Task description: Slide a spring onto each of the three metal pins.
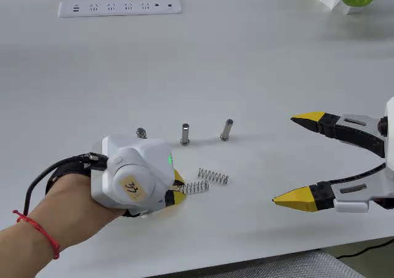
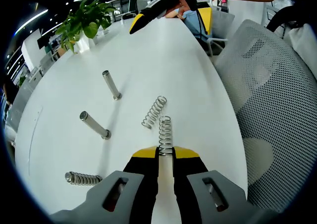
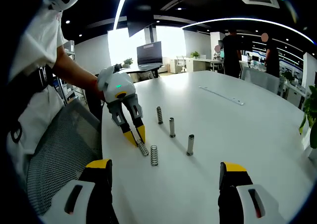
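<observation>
From across the bench, the white table (image 1: 258, 56) looks smooth and matte. Low over it sits the left gripper (image 1: 178, 189), a white housing in a hand (image 1: 74, 204) with black jaws tipped in yellow. Those jaws are pinched together on one end of the held spring (image 1: 196, 187). The right gripper (image 1: 288, 158) hangs well apart from the left gripper and faces it. Its two yellow-tipped jaws are spread wide with nothing between them.

Three metal pins stand upright in a row on the table beyond the left gripper. Each is a plain steel cylinder with a small flange at its foot. The sprung pin (image 1: 141, 132), the one nearest the left gripper's housing, carries a coil over its shaft. The middle pin (image 1: 185, 133) and the end pin (image 1: 226, 130), farther along the row from the left gripper, are bare.

The held spring is a thin coil of bright wire. Its long axis runs straight out from the left gripper's tips, in line with the jaws, and its free end points toward the right gripper. Whether it touches the table I cannot tell. The loose spring (image 1: 213, 176) is the same kind of coil. It lies flat just beyond the left gripper's tips, just beside the held spring and slanted to it.
</observation>
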A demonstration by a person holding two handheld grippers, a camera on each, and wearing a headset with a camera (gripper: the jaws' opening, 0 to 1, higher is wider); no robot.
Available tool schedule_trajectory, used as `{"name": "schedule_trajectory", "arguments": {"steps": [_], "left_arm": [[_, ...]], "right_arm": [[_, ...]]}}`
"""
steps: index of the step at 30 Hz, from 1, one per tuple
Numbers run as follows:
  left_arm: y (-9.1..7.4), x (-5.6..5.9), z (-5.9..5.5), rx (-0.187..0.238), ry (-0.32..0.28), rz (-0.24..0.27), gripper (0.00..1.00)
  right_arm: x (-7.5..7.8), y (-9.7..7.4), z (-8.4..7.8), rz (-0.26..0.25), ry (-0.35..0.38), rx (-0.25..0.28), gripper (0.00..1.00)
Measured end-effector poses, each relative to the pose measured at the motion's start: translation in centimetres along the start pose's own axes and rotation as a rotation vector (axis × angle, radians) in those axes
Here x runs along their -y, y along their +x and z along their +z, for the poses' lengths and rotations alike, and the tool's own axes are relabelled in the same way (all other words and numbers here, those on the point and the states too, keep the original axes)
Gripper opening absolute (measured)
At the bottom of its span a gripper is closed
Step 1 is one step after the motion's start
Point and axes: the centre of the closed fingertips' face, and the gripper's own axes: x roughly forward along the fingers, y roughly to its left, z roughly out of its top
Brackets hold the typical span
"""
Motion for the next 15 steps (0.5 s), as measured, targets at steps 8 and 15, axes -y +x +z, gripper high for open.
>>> {"name": "schedule_trajectory", "arguments": {"steps": [8, 15], "left_arm": [[-1.3, 0.1, 1.6, 0.08, -0.046, 0.02, 0.06], [-4.1, -0.2, 4.3, 0.218, -0.114, 0.063, 0.06]], "right_arm": [[-0.7, 0.5, 1.4, 0.016, -0.004, 0.016, 0.85], [-1.8, 0.9, 4.1, 0.04, -0.004, 0.068, 0.76]]}}
